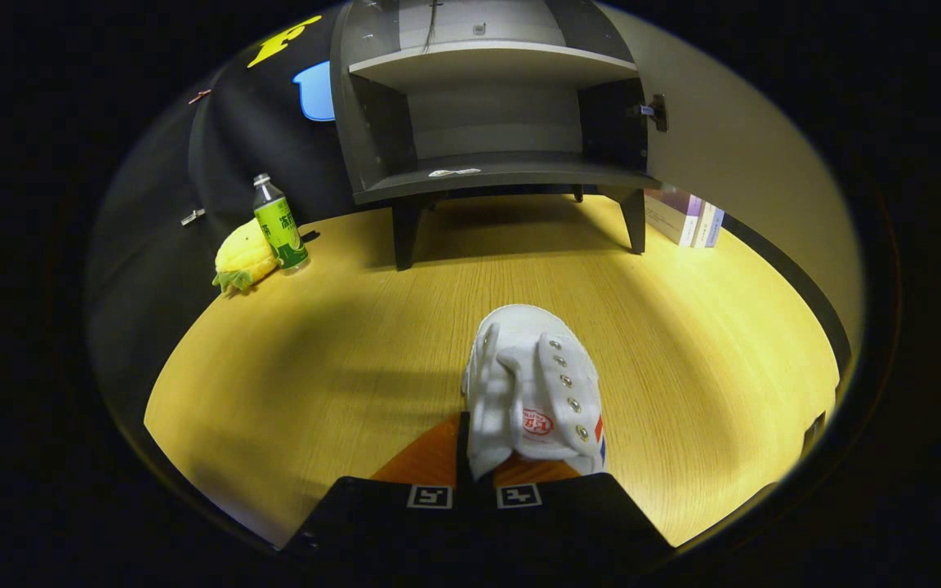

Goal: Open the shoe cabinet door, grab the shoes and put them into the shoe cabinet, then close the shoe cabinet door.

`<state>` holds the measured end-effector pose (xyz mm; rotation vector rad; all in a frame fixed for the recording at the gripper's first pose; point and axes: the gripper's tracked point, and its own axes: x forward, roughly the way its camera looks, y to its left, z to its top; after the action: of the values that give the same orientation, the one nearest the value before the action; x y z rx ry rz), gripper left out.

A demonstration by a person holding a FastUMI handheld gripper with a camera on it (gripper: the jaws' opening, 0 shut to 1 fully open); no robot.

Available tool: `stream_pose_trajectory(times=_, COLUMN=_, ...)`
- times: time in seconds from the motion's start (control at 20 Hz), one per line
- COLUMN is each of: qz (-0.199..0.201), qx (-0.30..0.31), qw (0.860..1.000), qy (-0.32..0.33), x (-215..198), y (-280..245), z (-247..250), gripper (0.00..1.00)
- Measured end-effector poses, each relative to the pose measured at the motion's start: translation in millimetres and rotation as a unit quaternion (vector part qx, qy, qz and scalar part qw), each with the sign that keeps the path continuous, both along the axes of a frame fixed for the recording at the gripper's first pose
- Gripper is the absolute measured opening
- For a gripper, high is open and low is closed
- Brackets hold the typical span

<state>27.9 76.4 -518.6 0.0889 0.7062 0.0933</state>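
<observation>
The gripper [474, 478] is clamped on the white shoe [534, 388], whose toe points ahead above the table [315, 367] toward the open shoe cabinet [495, 122] well beyond.

warm, yellowish light falls from above on the wooden table [340, 359], brightest at the sides. soft shadows lie under the shoe cabinet [487, 106] and across the table's middle. the fisheye lens bends straight edges; the rim dims and blurs. the white shoe [532, 384] looks sharp.
</observation>
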Motion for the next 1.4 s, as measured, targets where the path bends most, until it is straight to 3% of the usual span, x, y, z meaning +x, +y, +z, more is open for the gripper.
stream_pose_trajectory(times=0.35, qz=-0.010, qx=-0.014, qw=1.000, qy=-0.016, x=8.0, y=-14.8, z=60.5, gripper=0.05)
stream_pose_trajectory(times=0.95, qz=-0.016, qx=-0.047, qw=0.988, qy=-0.145, x=41.6, y=-14.8, z=271.8, gripper=0.05)
stream_pose_trajectory(times=1.4, qz=-0.029, qx=-0.045, qw=0.979, qy=-0.196, x=72.5, y=-3.5, z=345.7, gripper=0.05)
